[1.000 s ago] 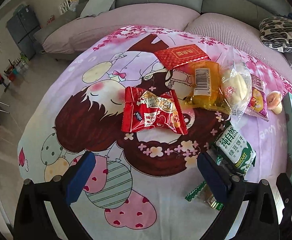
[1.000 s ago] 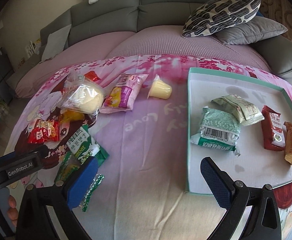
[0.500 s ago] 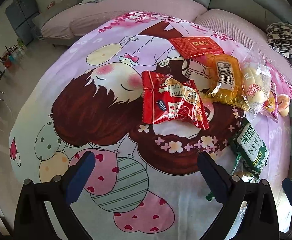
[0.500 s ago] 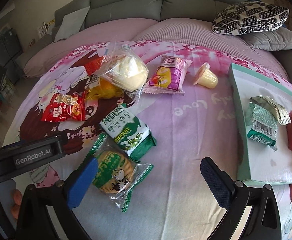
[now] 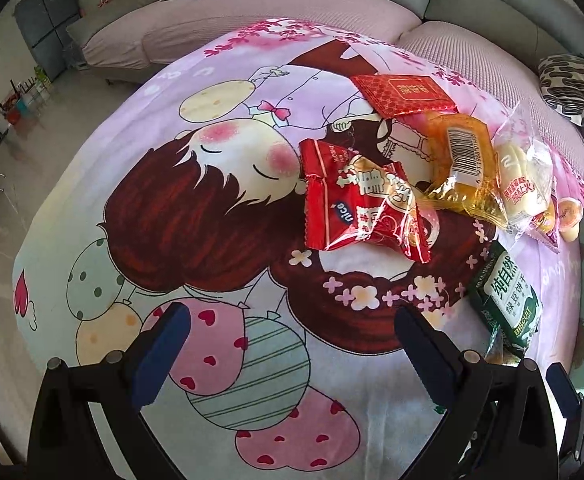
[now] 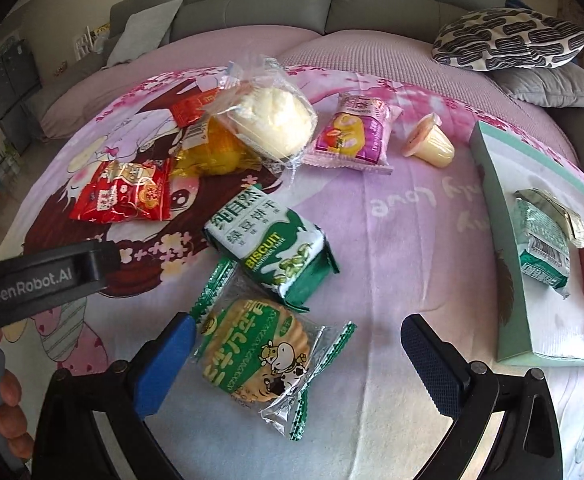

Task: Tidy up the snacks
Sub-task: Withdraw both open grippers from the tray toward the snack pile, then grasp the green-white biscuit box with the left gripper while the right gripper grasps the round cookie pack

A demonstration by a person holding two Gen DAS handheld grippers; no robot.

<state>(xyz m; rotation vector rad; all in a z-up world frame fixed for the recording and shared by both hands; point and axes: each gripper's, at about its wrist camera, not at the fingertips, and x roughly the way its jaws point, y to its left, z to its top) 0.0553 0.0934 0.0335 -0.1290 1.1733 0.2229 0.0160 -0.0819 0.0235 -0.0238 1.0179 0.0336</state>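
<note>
Snacks lie on a cartoon-print cloth. My right gripper [image 6: 297, 358] is open over a clear green cracker pack [image 6: 258, 354], whose left end lies between the fingers. Beyond it sit a green biscuit pack [image 6: 270, 242], a red snack bag [image 6: 126, 192], a yellow packet [image 6: 212, 150], a clear-wrapped bun [image 6: 274, 120], a pink cake pack [image 6: 353, 134] and a jelly cup [image 6: 429, 144]. A teal-rimmed tray [image 6: 495, 216] at the right holds several packets. My left gripper [image 5: 292, 344] is open above bare cloth, short of the red snack bag [image 5: 361, 210]; a flat red packet [image 5: 401, 92] lies farther back.
A grey sofa [image 6: 331, 4] with a patterned cushion [image 6: 507, 38] runs behind the cloth. The left gripper's body [image 6: 40, 276] and a person's fingers [image 6: 10, 412] sit at the left of the right wrist view. Floor and furniture [image 5: 24, 92] lie past the cloth's left edge.
The right gripper has swung left from the tray to the green cracker pack. The left gripper has moved forward and closer to the red snack bag. Both stayed open.
</note>
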